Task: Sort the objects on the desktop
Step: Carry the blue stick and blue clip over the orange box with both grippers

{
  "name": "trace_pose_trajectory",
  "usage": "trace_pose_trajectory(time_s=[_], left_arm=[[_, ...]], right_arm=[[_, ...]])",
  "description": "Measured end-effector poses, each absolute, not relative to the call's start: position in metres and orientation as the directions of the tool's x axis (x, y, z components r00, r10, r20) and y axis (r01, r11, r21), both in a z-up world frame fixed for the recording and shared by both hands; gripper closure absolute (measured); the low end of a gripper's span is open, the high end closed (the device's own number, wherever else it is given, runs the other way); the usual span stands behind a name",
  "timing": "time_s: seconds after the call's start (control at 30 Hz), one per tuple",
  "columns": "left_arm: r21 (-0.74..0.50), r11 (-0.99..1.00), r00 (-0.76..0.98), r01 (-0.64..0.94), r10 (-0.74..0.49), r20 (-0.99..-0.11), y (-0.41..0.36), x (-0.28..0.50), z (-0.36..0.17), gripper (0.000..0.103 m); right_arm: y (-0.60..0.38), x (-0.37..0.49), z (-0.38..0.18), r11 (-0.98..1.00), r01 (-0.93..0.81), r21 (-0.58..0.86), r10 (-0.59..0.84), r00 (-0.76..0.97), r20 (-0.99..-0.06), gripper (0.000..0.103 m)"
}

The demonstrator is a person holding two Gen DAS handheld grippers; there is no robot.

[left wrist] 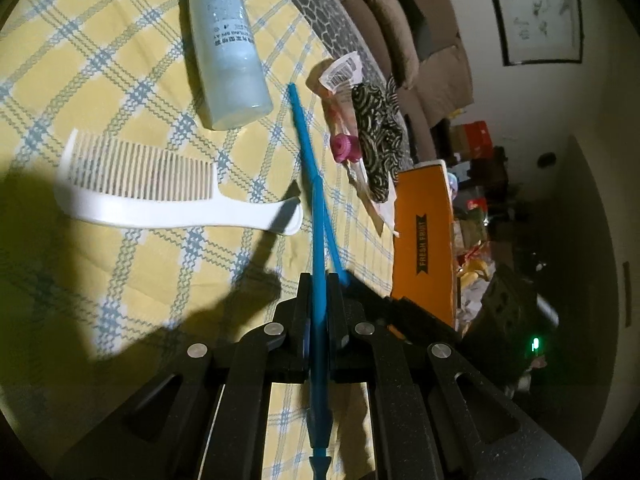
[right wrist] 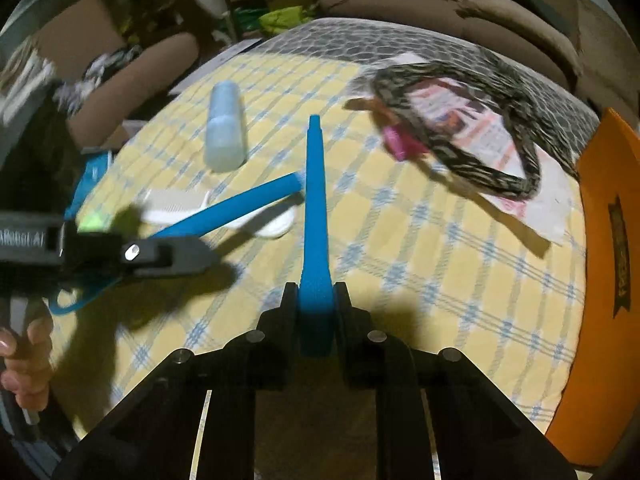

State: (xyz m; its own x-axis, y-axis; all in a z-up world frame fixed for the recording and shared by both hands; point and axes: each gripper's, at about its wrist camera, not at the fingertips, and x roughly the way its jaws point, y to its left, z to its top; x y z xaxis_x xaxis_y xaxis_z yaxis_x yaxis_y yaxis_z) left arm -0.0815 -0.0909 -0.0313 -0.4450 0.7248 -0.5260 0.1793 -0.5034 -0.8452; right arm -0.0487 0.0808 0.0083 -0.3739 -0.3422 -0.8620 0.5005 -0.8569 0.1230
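Blue rod (left wrist: 308, 160): clenched in the left gripper (left wrist: 318, 280), jaws pressed flat on its sides. Its long axis runs straight out along the fingers, and its tail sticks back behind them.

Blue tapered piece (right wrist: 314, 200): wide base pinched in the right gripper (right wrist: 316, 292), thin stem pointing forward and away.

Both blue parts hang above the checked cloth just past the handle end of the white comb (left wrist: 140, 188). The rod's tip comes up against the stem from the side; whether they touch cannot be told.

Pale bottle (left wrist: 228, 48): lying flat beyond the comb's teeth.

Patterned band (left wrist: 380, 132) and pink item (left wrist: 344, 148): across the blue parts from the comb.

Orange box (left wrist: 424, 240): farther that way again, and probably nearer the right hand.
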Motion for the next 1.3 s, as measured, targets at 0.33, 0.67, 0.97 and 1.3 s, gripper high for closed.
trace_pose_trajectory(time_s=[0.33,0.67,0.97,1.3], left_arm=[[-0.857,-0.476,-0.398,0.196,0.76,-0.514,-0.077,-0.085,-0.042,0.098],[-0.882,-0.416,-0.416,0.224,0.777,-0.472,-0.082,-0.088,-0.055,0.098],[-0.889,-0.386,-0.426,0.245,0.781,-0.457,-0.086,-0.091,-0.062,0.098],[-0.899,-0.374,-0.409,0.229,0.801,-0.438,-0.076,-0.093,-0.059,0.098]], right_arm=[[0.108,-0.058,0.011,-0.804,0.405,0.435,-0.561,-0.277,-0.78,0.087],[0.087,-0.038,0.016,-0.766,0.519,0.378,-0.549,-0.224,-0.805,0.087],[0.067,-0.022,0.001,-0.743,0.649,0.167,-0.4,-0.228,-0.888,0.086],[0.054,-0.016,-0.003,-0.74,0.667,0.084,-0.364,-0.294,-0.884,0.065]])
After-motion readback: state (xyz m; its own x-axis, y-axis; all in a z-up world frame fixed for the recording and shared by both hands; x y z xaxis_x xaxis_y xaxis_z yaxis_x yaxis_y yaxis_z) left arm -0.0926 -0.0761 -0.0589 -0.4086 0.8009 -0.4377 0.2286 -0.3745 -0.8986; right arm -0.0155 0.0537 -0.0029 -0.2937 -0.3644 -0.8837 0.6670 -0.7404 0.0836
